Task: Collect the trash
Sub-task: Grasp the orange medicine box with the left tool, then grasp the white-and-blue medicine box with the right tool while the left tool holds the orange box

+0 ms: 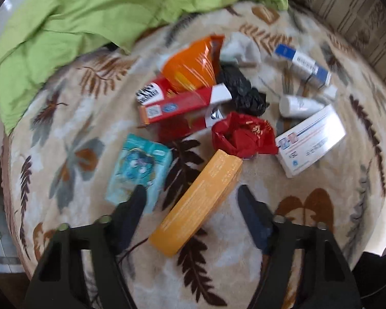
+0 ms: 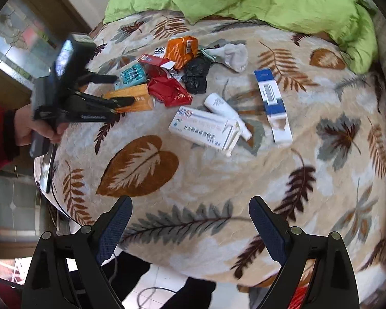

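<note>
In your left wrist view, most print is blurred: the red carton [image 1: 182, 105] shows a blue round emblem and a code square, and the white box [image 1: 312, 140] carries lines of text you cannot read. Your left gripper [image 1: 191, 194] has its jaws spread wide, and the yellow-orange box [image 1: 199, 203] lies between the fingertips, its near end reaching toward the camera; whether a finger touches it I cannot tell. The teal packet [image 1: 140, 171] sits just beside the left finger. Beyond it lie one red crumpled wrapper [image 1: 243, 135], one black bag [image 1: 240, 90], one orange pouch [image 1: 193, 63], one white tube [image 1: 299, 105], one blue-and-white carton [image 1: 303, 64] and one pale sock [image 1: 240, 47], all on the leaf-patterned blanket [image 1: 64, 128], with a green sheet [image 1: 90, 7] bunched behind.

In your right wrist view, a white label beside the orange pouch [image 2: 180, 51] reads "YANTIE", the blue-and-white carton [image 2: 272, 103] shows a barcode, and the white box [image 2: 204, 128] bears Chinese characters upside down. Your right gripper [image 2: 190, 216] hangs with its jaws apart and nothing between them, over bare blanket [image 2: 218, 180] well apart from the pile. Your left gripper [image 2: 126, 88] shows at the left, its fingers on either side of the yellow-orange box [image 2: 131, 99].
</note>
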Demonstrator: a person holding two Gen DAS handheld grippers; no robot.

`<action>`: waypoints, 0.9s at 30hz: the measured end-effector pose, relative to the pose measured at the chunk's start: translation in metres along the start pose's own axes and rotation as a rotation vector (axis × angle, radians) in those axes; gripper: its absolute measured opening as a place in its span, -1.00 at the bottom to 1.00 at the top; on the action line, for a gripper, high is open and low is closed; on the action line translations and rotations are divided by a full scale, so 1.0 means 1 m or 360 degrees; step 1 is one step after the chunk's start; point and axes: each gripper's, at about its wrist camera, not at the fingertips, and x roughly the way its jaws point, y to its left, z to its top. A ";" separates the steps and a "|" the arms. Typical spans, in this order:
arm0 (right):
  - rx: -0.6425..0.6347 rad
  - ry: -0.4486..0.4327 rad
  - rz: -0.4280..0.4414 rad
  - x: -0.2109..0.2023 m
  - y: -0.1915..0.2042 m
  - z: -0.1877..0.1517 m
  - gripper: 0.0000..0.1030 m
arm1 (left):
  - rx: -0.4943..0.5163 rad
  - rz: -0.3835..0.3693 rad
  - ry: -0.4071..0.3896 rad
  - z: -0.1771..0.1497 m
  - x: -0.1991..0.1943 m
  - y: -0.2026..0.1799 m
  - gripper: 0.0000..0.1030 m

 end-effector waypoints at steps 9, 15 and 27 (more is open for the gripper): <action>-0.0398 0.0078 0.0047 0.053 0.006 0.060 0.57 | -0.0247 -0.0081 0.0034 -0.012 0.010 -0.008 -0.57; -0.0530 0.0184 0.0048 0.107 0.002 0.087 0.42 | -0.0616 -0.0153 0.0011 -0.049 -0.011 0.001 -0.57; -0.0570 0.0415 0.0141 0.145 -0.002 0.085 0.29 | -0.0761 -0.0173 -0.0049 -0.072 -0.021 0.004 -0.57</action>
